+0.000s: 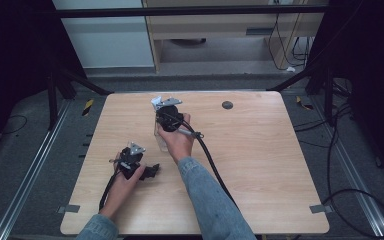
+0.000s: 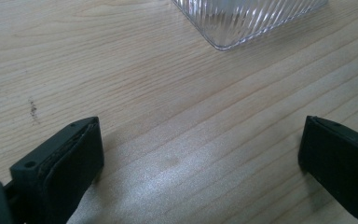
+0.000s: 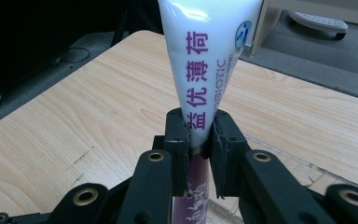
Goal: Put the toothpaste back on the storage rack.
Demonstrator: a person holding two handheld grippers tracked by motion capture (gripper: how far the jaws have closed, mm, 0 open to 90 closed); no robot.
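While the right gripper (image 3: pixel 200 140) is clamped on a white tube (image 3: pixel 209 56) with purple lettering, the left gripper (image 2: pixel 200 154) sits apart from it with its jaws spread wide and nothing between them. In the right gripper view the two black jaws pinch the tube low on its body, just where the white part narrows toward a purple lower end, and the tube rises upright from between them, widening to its flat top edge. Behind it lies the pale wooden table (image 3: pixel 74 107), and past the table's far edge the dark floor. In the high view the right gripper (image 1: pixel 169 114) is held over the middle of the table (image 1: pixel 260 150), a little toward the far edge, with the right hand (image 1: pixel 177 140) wrapped around it and a denim sleeve (image 1: pixel 205 195) running back to the near edge; its black cable (image 1: pixel 212 165) trails across the wood. Just beneath and beside that hand stands a clear container (image 1: pixel 160 137), faint against the wood, and whether the tube touches it cannot be told. The left gripper (image 1: pixel 130 161) rests low near the table's left front part, held by the left hand (image 1: pixel 125 182), well apart from the right one. In the left gripper view, the corner of a clear ribbed container (image 2: pixel 242 18) lies on the wood ahead of the open jaws, not touching them. A small dark round spot (image 1: pixel 227 105) sits on the table near its far edge.
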